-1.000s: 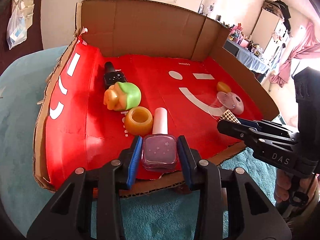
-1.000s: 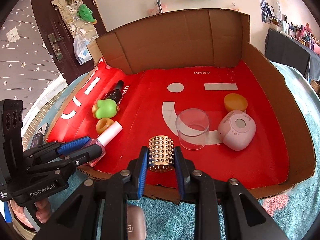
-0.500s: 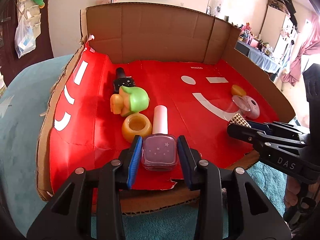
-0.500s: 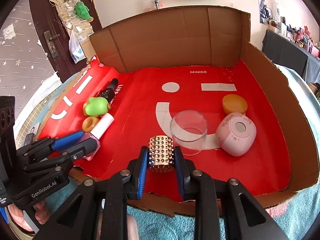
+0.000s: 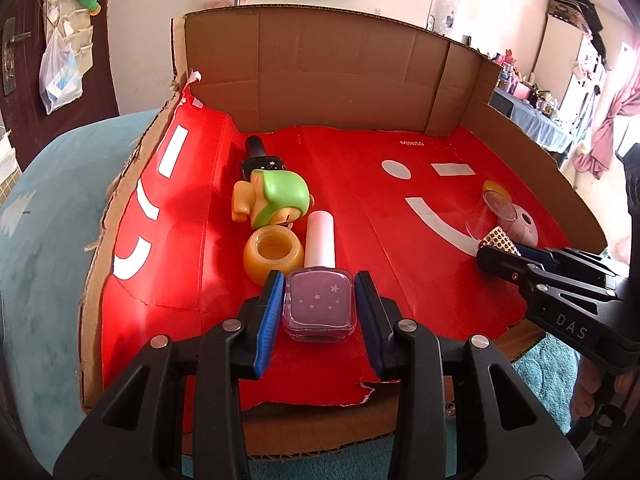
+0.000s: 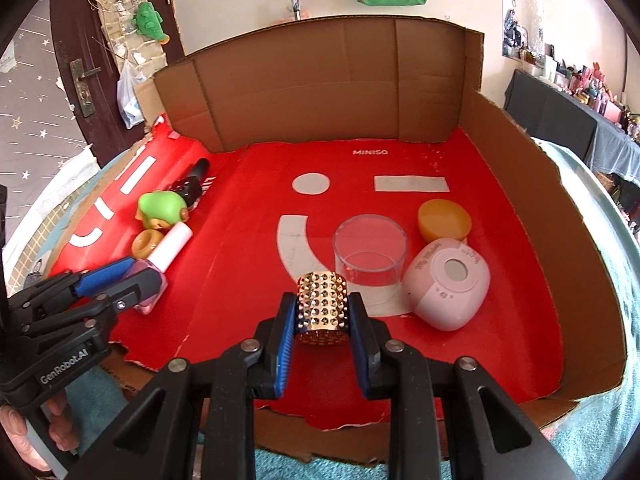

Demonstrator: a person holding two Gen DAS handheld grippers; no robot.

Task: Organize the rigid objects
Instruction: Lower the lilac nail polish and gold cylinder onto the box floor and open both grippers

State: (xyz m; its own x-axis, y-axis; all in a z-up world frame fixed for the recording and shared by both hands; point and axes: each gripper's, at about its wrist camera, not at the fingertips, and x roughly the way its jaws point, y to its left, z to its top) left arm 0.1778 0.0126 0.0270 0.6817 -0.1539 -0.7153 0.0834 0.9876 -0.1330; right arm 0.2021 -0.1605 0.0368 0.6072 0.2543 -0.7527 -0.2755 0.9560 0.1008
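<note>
My left gripper (image 5: 319, 292) is shut on a lilac nail polish bottle (image 5: 319, 306) with a white cap, held low over the red tray floor (image 5: 360, 208) near its front edge. Just beyond it lie an amber ring-shaped jar (image 5: 272, 254), a green and orange toy figure (image 5: 276, 198) and a black nail polish bottle (image 5: 260, 160). My right gripper (image 6: 322, 312) is shut on a gold studded cylinder (image 6: 322, 306), held near the front middle. Behind it stand a clear glass cup (image 6: 370, 252), a pink rounded device (image 6: 448, 290) and an amber lid (image 6: 444, 220).
The cardboard tray has tall brown walls (image 6: 320, 92) at the back and right, and a torn front edge (image 5: 320, 424). It rests on a teal cloth (image 5: 44, 220). A dark door (image 6: 72, 60) and hanging bags stand behind at the left.
Both grippers have tilted and eased forward over the tray, so more of its floor shows. Each keeps its hold on its object.
</note>
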